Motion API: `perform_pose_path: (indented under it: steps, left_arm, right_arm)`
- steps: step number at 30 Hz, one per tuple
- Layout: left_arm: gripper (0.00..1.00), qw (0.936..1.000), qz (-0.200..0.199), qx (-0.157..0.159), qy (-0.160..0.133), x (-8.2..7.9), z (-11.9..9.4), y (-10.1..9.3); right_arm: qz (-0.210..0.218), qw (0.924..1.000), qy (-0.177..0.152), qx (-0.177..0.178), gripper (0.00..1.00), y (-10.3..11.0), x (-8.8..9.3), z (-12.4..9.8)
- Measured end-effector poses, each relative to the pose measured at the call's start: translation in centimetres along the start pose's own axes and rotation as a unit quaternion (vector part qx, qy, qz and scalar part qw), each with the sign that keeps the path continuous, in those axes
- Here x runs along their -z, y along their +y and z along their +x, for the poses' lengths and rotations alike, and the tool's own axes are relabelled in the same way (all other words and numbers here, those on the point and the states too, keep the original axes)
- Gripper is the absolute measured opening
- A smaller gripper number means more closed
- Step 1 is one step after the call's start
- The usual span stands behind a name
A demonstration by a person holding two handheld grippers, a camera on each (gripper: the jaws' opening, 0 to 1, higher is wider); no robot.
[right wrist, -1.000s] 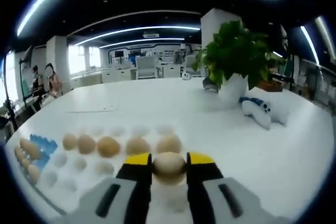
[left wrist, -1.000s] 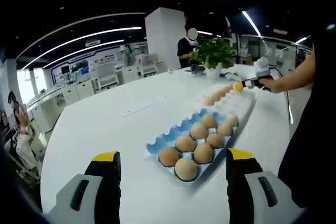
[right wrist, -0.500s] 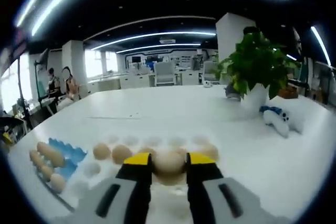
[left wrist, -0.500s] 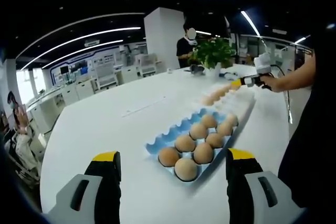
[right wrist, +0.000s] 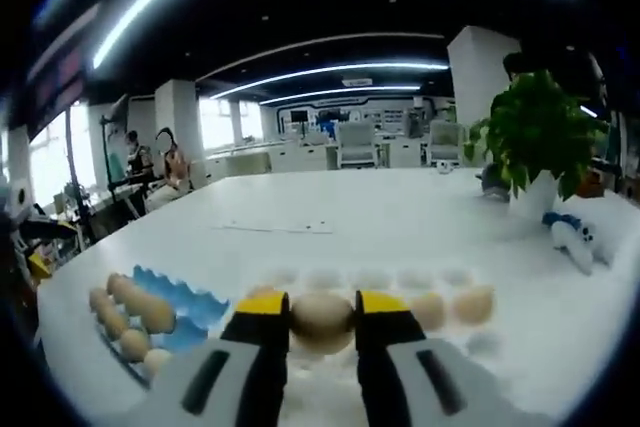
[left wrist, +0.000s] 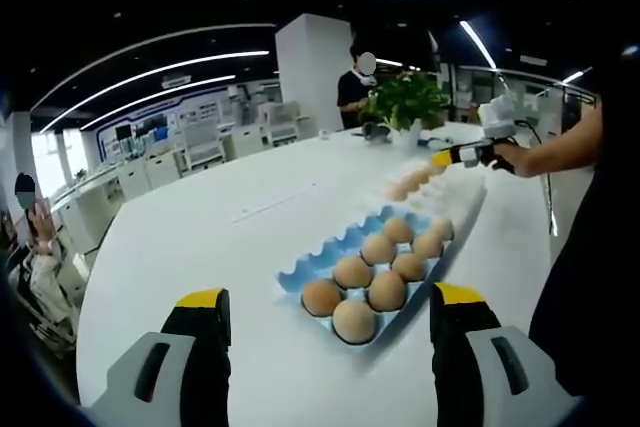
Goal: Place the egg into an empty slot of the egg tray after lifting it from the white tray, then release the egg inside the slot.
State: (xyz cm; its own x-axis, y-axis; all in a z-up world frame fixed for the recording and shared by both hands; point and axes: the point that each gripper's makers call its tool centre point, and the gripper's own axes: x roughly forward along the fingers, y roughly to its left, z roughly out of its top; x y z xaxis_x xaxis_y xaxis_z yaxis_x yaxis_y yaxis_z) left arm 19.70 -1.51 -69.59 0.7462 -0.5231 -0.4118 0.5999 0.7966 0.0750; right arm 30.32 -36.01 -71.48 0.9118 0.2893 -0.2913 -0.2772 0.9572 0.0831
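Egg: a tan egg [right wrist: 321, 318] sits pinched between the yellow-tipped jaws of the right gripper [right wrist: 321, 319], raised above the table.
Right gripper: jaws closed onto the egg, one tip touching each of its sides; in the left gripper view it [left wrist: 443, 158] shows far off, held in a person's hand [left wrist: 503, 155] above the far end of the white tray.
White tray: the white tray [right wrist: 400, 279] lies just beyond and below the held egg, with a few eggs left in it, one [right wrist: 472, 304] to the right of the jaws.
Egg tray: the blue egg tray [right wrist: 176, 302] lies to the left of the right gripper; in the left gripper view it [left wrist: 330, 257] lies ahead between the jaws, its near end filled with eggs.
Left gripper: the left gripper [left wrist: 330, 307] stands wide open, holding and touching nothing, low over the white table [left wrist: 200, 247].
Writing: none legible.
Beyond: a potted plant [right wrist: 535, 147] and a white-and-blue soft toy [right wrist: 575, 242] stand to the right of the right gripper.
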Motion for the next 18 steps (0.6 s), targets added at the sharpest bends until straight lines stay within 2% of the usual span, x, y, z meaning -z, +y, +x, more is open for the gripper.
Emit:
perform_pose_path:
  steps: [10, 18]
  left_arm:
    - [0.83, 1.0, 0.0, -0.001, -0.001, 0.0, 0.0, 0.3]
    - [0.83, 1.0, 0.0, -0.001, 0.001, 0.2, 0.0, 0.3]
  right_arm:
    - [-0.018, 0.9985, 0.007, -0.052, 0.25, 3.9, 0.3, 1.1]
    - [-0.021, 0.9954, 0.02, -0.092, 0.25, 6.2, 0.9, 1.9]
